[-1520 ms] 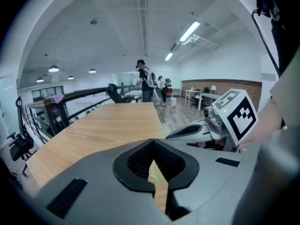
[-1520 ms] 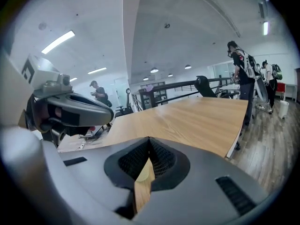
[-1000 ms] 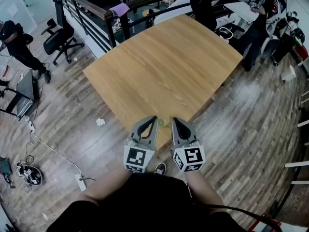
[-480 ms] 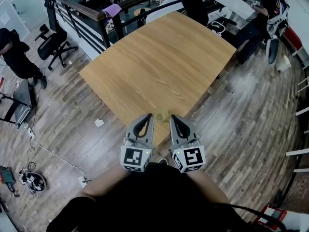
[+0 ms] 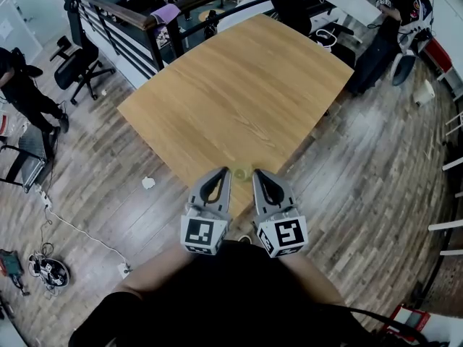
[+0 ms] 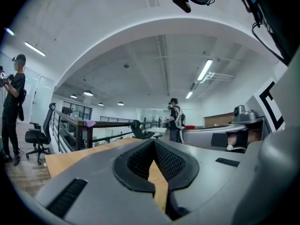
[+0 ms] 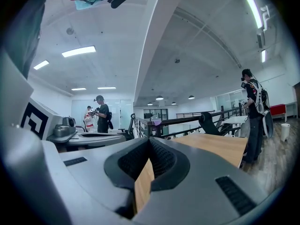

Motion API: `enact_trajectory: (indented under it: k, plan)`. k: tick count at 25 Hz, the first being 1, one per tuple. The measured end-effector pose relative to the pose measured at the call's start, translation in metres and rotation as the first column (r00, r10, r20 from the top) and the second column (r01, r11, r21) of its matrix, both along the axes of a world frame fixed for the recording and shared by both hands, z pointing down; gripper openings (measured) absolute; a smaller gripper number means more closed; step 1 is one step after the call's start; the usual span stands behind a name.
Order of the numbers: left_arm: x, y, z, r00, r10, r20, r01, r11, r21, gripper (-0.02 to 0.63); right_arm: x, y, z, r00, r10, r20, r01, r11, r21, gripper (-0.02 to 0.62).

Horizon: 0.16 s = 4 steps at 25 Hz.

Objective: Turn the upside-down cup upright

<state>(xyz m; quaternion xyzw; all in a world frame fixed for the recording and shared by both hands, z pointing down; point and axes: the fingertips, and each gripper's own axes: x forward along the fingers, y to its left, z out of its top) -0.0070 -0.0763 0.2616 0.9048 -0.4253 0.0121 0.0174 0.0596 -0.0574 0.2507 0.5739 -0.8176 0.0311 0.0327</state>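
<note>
A small pale yellow-green cup (image 5: 241,173) stands near the near corner of the wooden table (image 5: 239,92). It is too small here to tell which way up it is. My left gripper (image 5: 223,172) and right gripper (image 5: 259,173) hover side by side just short of it, one on each side, both pointing level across the table. The left gripper (image 6: 153,142) is shut with nothing between its pads, and so is the right gripper (image 7: 149,140). Neither gripper view shows the cup; the jaws hide it.
A dark railing (image 5: 137,20) runs behind the table's far left edge, with an office chair (image 5: 76,67) beside it. People stand at the far left (image 5: 18,85) and far right (image 5: 387,27). Cables (image 5: 43,270) and a paper scrap (image 5: 148,183) lie on the wood floor.
Both grippers sit a little higher in the head view than a second ago, the right one slightly more. The view itself has shifted. The cup stays in place and both grippers stay shut.
</note>
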Motion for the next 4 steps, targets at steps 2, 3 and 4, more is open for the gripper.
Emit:
enact_trajectory:
  k: [2, 3, 4]
  plan:
    - [0.0003, 0.0007, 0.0007, 1.0, 0.001, -0.001, -0.001, 1.0, -0.001, 0.008, -0.0003, 0.0012, 0.0014, 1.0, -0.006, -0.001, 0.006, 1.0, -0.003, 0.014]
    - [0.0007, 0.001, 0.0009, 1.0, 0.003, -0.001, -0.003, 1.0, -0.002, 0.008, -0.0003, 0.0016, 0.0022, 1.0, -0.007, -0.002, 0.007, 1.0, -0.004, 0.014]
    - [0.0011, 0.0013, 0.0012, 1.0, 0.004, -0.001, -0.004, 1.0, -0.002, 0.008, -0.0001, 0.0021, 0.003, 1.0, -0.008, -0.003, 0.008, 1.0, -0.006, 0.014]
